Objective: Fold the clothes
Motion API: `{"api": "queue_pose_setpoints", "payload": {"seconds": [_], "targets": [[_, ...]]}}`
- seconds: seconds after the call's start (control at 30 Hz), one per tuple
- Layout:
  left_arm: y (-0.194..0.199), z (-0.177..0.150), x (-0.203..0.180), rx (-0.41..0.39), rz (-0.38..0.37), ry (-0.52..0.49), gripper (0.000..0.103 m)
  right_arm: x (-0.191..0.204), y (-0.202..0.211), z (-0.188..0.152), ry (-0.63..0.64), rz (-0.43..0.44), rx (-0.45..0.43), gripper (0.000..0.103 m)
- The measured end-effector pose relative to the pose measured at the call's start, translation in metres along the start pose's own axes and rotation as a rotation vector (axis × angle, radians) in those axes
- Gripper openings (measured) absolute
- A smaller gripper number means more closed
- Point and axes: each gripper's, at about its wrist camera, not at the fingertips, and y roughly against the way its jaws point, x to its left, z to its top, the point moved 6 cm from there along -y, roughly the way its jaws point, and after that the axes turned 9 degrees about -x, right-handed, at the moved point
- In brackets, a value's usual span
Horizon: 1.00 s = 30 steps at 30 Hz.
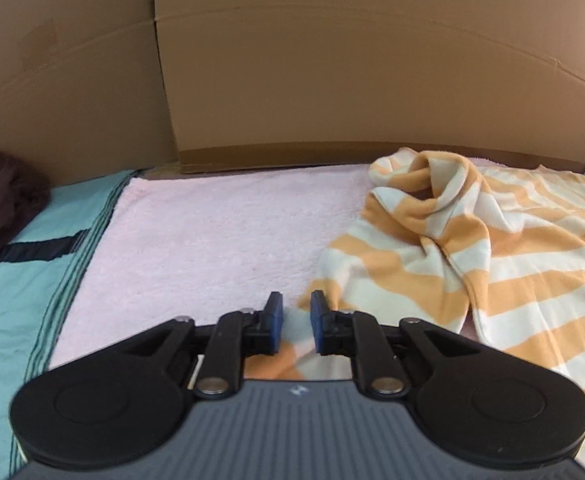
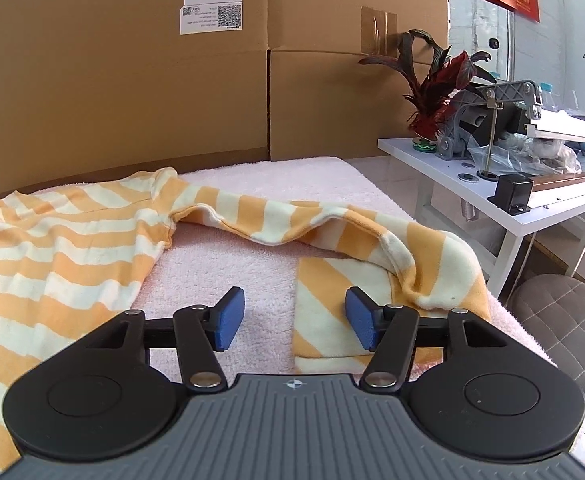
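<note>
The left gripper [image 1: 296, 322] sits low and level over the pink towel [image 1: 212, 232], its blue pads [image 1: 275, 320] a narrow gap apart with a corner of the striped top [image 1: 472, 264] lying beneath and between them; nothing is pinched. The right gripper [image 2: 288, 316] is also held low and level, its pads [image 2: 228, 320] spread wide, the left one over bare pink towel [image 2: 220, 264] and the right one over a flat piece of the striped top [image 2: 324, 304], gripping nothing. The orange-and-cream top is spread across the right half of the towel, reaching its right edge, with one sleeve [image 1: 444, 200] bunched and twisted near the back edge in the left view and the other sleeve [image 2: 292, 216] stretched out towards the right edge and folded back on itself in the right view. The left half of the towel lies bare, giving open room there. Cardboard boxes [image 1: 332, 60] stand close along the back edge. Only the left view shows a teal cloth [image 1: 20, 288] beside the towel's left edge, with a dark brown garment [image 1: 4, 200] piled on it. Only the right view shows, past the right edge, a white side table [image 2: 492, 200] carrying a red-leaved plant [image 2: 436, 80] and a grey machine [image 2: 488, 112], and a quilted brown chair seat [image 2: 564, 320].
</note>
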Motion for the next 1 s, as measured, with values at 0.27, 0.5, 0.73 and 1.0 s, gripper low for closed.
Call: {"api": "queue_pose_setpoints", "payload": {"seconds": [0.27,0.5,0.73,1.0], "targets": [[0.022,0.006,-0.011,-0.074,-0.128,0.013,0.062,0.000,0.000,0.000,-0.018,0.007,-0.006,0.060],[-0.004,-0.009,-0.022,-0.025,-0.089,-0.045,0.050,0.005,-0.001,-0.001,0.026,0.004,0.002,0.060],[0.003,-0.003,-0.012,-0.075,0.016,-0.035,0.004,0.006,-0.002,-0.001,0.029,0.002,0.004,0.061],[0.051,0.007,0.047,-0.132,0.204,0.023,0.004,0.007,-0.002,-0.001,0.038,0.000,0.006,0.061]]}}
